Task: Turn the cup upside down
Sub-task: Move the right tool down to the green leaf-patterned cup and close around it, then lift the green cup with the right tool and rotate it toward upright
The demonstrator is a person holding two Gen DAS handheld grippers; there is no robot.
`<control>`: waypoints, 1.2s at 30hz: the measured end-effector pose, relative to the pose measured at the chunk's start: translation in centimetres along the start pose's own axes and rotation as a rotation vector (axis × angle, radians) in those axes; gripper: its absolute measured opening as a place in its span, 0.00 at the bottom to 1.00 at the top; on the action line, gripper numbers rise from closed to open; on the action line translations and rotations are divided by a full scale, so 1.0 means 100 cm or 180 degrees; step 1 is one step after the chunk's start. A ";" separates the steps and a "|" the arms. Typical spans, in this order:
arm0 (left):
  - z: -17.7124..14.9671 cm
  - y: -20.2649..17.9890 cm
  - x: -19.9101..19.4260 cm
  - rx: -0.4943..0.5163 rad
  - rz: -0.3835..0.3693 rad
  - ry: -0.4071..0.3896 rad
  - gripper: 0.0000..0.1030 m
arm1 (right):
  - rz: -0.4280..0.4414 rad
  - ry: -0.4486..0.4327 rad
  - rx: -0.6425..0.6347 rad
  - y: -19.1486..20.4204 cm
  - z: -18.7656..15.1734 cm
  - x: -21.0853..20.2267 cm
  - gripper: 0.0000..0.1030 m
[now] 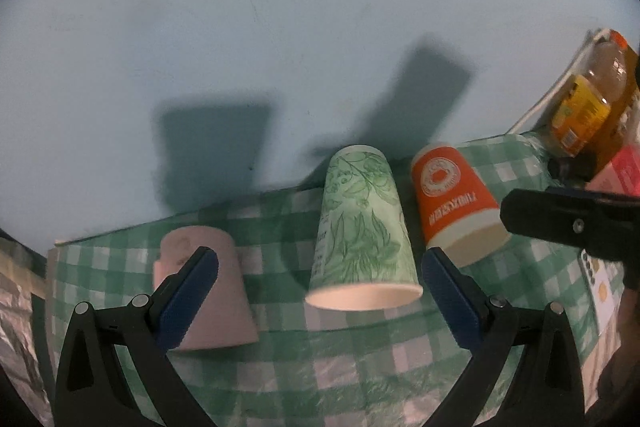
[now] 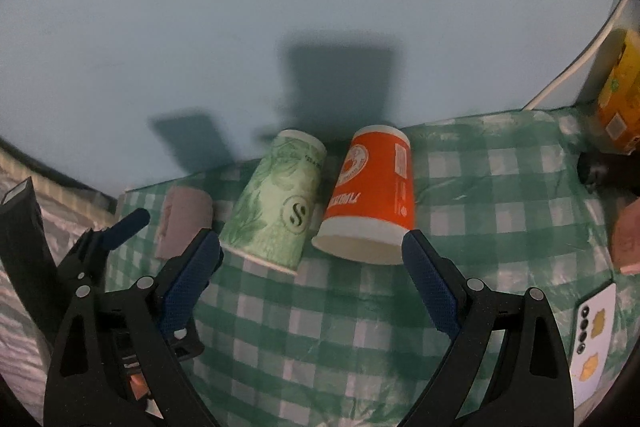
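I hold both grippers spread and empty: left gripper (image 1: 320,281), right gripper (image 2: 310,261). The green cup (image 1: 362,227) stands mouth-down on the checked cloth (image 1: 360,359). The orange cup (image 2: 370,195) is just to its right and the pink cup (image 1: 208,287) to its left, both also inverted. I judge all flips done; only retraction remains.

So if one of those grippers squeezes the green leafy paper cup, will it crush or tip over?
The green leafy paper cup looks like thin paper, so a hard squeeze would probably dent it. It seems empty and light, standing rim-down on its wider end, so likely fairly stable, though a sideways nudge could slide it into the orange cup.
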State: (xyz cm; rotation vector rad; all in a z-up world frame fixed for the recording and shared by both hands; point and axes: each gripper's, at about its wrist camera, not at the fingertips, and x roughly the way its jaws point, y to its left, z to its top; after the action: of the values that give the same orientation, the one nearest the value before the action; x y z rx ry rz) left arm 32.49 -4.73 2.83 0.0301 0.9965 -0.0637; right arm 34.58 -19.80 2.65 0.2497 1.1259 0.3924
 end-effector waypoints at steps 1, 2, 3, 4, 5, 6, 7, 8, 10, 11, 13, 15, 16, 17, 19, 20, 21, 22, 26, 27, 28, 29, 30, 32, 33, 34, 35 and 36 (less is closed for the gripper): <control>0.004 0.001 0.005 -0.0044 -0.0060 0.0034 1.00 | 0.0006 0.0033 0.0032 -0.002 0.003 0.004 0.90; 0.007 0.001 0.010 -0.0061 -0.0085 0.0083 1.00 | 0.0019 0.0063 0.0069 -0.004 0.007 0.008 0.90; 0.009 0.001 0.014 -0.0076 -0.0092 0.0128 1.00 | 0.0020 0.0081 0.0087 -0.005 0.010 0.011 0.90; 0.011 -0.002 0.019 -0.0070 -0.0094 0.0163 1.00 | 0.0004 0.0115 0.0091 -0.006 0.013 0.015 0.90; 0.014 -0.004 0.023 -0.0039 -0.0071 0.0201 1.00 | -0.0010 0.0138 0.0090 -0.007 0.014 0.017 0.90; 0.016 -0.007 0.027 -0.0001 -0.0034 0.0218 1.00 | -0.0040 0.0160 0.0093 -0.008 0.016 0.021 0.90; 0.017 -0.010 0.029 0.0033 0.0005 0.0225 1.00 | -0.0071 0.0169 0.0100 -0.008 0.018 0.023 0.90; 0.018 -0.012 0.032 0.0047 0.0048 0.0225 1.00 | -0.0103 0.0179 0.0092 -0.009 0.019 0.027 0.90; 0.019 -0.015 0.041 0.0060 0.0049 0.0284 1.00 | -0.0120 0.0206 0.0077 -0.011 0.022 0.031 0.90; 0.019 -0.016 0.046 0.0063 0.0030 0.0331 1.00 | -0.0135 0.0215 0.0086 -0.012 0.022 0.034 0.90; 0.020 -0.018 0.058 0.0081 0.0084 0.0414 1.00 | -0.0155 0.0215 0.0105 -0.016 0.024 0.036 0.90; 0.019 -0.021 0.065 0.0126 0.0098 0.0444 1.00 | -0.0178 0.0224 0.0116 -0.019 0.025 0.041 0.90; 0.019 -0.021 0.070 0.0139 0.0119 0.0470 1.00 | -0.0188 0.0231 0.0121 -0.021 0.025 0.042 0.90; 0.019 -0.020 0.074 0.0137 0.0126 0.0500 1.00 | -0.0202 0.0238 0.0134 -0.023 0.025 0.043 0.90; 0.021 -0.019 0.083 0.0103 0.0095 0.0585 1.00 | -0.0222 0.0247 0.0149 -0.025 0.024 0.047 0.90; 0.021 -0.018 0.085 0.0074 0.0061 0.0597 1.00 | -0.0231 0.0262 0.0148 -0.026 0.024 0.049 0.90; 0.022 -0.016 0.089 0.0044 0.0024 0.0619 0.99 | -0.0231 0.0273 0.0148 -0.027 0.023 0.050 0.90; 0.023 -0.014 0.093 0.0023 -0.0004 0.0685 0.97 | -0.0231 0.0279 0.0153 -0.028 0.022 0.052 0.90; 0.027 -0.004 0.106 -0.0120 -0.0170 0.0887 0.76 | -0.0253 0.0296 0.0161 -0.029 0.019 0.053 0.90; 0.028 -0.001 0.105 -0.0160 -0.0189 0.0870 0.76 | -0.0256 0.0292 0.0158 -0.029 0.019 0.053 0.90; 0.028 0.000 0.104 -0.0168 -0.0196 0.0857 0.76 | -0.0256 0.0291 0.0153 -0.028 0.018 0.053 0.90; 0.028 0.002 0.102 -0.0162 -0.0200 0.0843 0.76 | -0.0252 0.0283 0.0142 -0.027 0.016 0.051 0.90; 0.028 0.005 0.099 -0.0158 -0.0202 0.0822 0.76 | -0.0245 0.0278 0.0132 -0.026 0.015 0.050 0.90; 0.026 0.011 0.089 -0.0173 -0.0216 0.0774 0.76 | -0.0233 0.0264 0.0115 -0.024 0.014 0.046 0.90; 0.026 0.013 0.085 -0.0182 -0.0232 0.0753 0.76 | -0.0233 0.0254 0.0111 -0.022 0.014 0.044 0.90; 0.026 0.015 0.080 -0.0188 -0.0247 0.0729 0.75 | -0.0230 0.0235 0.0106 -0.021 0.012 0.042 0.90; 0.025 0.014 0.072 -0.0182 -0.0258 0.0709 0.75 | -0.0227 0.0210 0.0097 -0.020 0.009 0.037 0.90; 0.023 0.013 0.067 -0.0171 -0.0262 0.0685 0.75 | -0.0221 0.0196 0.0087 -0.018 0.007 0.034 0.90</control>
State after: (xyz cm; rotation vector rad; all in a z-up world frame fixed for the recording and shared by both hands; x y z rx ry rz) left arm 38.15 -3.84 -1.56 -0.0543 1.2140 -0.1109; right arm 36.83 -19.98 -0.60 0.2231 1.1977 0.3250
